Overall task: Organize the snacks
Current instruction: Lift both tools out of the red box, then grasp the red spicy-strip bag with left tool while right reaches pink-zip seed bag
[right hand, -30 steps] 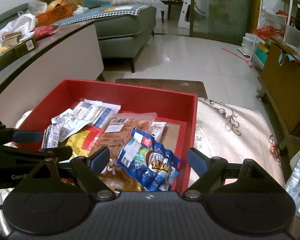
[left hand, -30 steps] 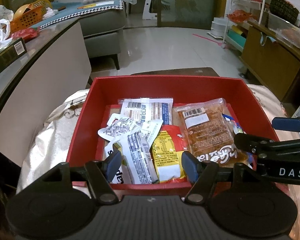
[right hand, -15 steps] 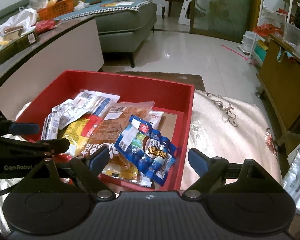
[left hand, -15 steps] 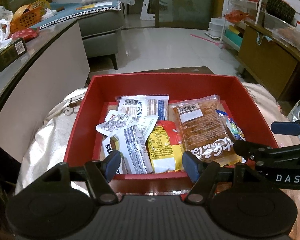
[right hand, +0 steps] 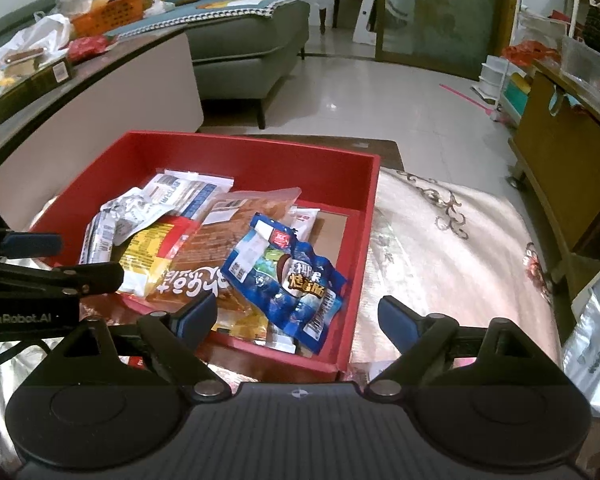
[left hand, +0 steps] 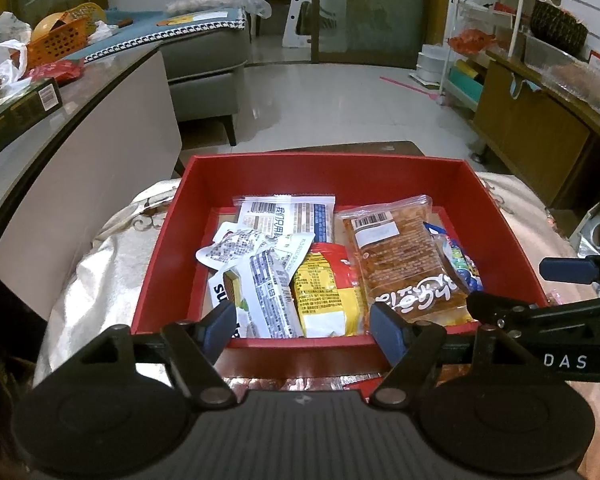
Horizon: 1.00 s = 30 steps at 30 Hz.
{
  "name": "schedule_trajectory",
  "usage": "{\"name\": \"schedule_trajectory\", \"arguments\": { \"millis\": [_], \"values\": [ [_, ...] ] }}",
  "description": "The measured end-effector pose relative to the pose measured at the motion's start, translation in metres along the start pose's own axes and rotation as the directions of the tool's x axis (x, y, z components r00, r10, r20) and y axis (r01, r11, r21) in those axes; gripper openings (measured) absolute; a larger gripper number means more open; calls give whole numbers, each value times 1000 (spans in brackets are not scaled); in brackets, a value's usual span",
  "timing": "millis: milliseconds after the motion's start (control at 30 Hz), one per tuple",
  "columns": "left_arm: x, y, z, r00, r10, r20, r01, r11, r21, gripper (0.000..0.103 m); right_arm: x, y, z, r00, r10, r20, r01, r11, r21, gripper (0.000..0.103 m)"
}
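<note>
A red box [left hand: 324,168] [right hand: 256,152] stands on a cloth-covered surface and holds several snack packets. Among them are a white packet [left hand: 288,216], a yellow and red packet [left hand: 324,292], an orange-brown packet [left hand: 400,256] [right hand: 216,256] and a blue packet [right hand: 288,276] leaning at the box's right side. My left gripper [left hand: 304,326] is open and empty, just short of the box's near wall. My right gripper [right hand: 296,316] is open and empty at the box's near right corner. Each gripper shows at the edge of the other's view.
A pale embroidered cloth [right hand: 452,248] covers the surface right of the box. A silver bag [right hand: 596,332] lies at far right. A curved counter [left hand: 80,120] with clutter runs along the left. A grey sofa [right hand: 244,40] and wooden cabinet [left hand: 532,136] stand beyond.
Both grippers have drawn back toward me, so the box sits farther away in both views. The packets in the box have not moved. Both grippers stay open.
</note>
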State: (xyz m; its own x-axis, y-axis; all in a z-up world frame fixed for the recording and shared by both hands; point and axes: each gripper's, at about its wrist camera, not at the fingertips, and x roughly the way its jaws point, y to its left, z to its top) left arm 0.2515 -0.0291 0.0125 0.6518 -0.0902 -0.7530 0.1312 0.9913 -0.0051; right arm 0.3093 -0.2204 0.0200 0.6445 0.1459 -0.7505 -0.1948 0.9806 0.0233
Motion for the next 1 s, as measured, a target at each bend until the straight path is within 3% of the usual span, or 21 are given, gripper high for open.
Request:
{"name": "schedule_trajectory", "arguments": {
  "millis": [267,467,667,900,1000],
  "values": [
    [-12,-3,-13,1000,12,-3,-12,999,30,70,-7,-5,-5,1000,3,1,-3,1000,8,95],
    [-13,-6,-32,996,-47,-74,47,999,-12,70,-12,-3,-11,1000,7,-20,-7,1000,-11,95],
    [-18,-15,-51,992,-48,-117,49,999,8,70,-18,-12,-19,999,-1,-41,1,1000,-19,95],
    [-36,35,-68,989,-43,-138,21,987,-158,70,-23,-41,-24,997,-11,-71,13,999,30,95],
    [-33,33,-80,983,-38,-177,4,982,-187,70,-20,-52,-29,995,-21,-93,25,999,41,95]
  ]
}}
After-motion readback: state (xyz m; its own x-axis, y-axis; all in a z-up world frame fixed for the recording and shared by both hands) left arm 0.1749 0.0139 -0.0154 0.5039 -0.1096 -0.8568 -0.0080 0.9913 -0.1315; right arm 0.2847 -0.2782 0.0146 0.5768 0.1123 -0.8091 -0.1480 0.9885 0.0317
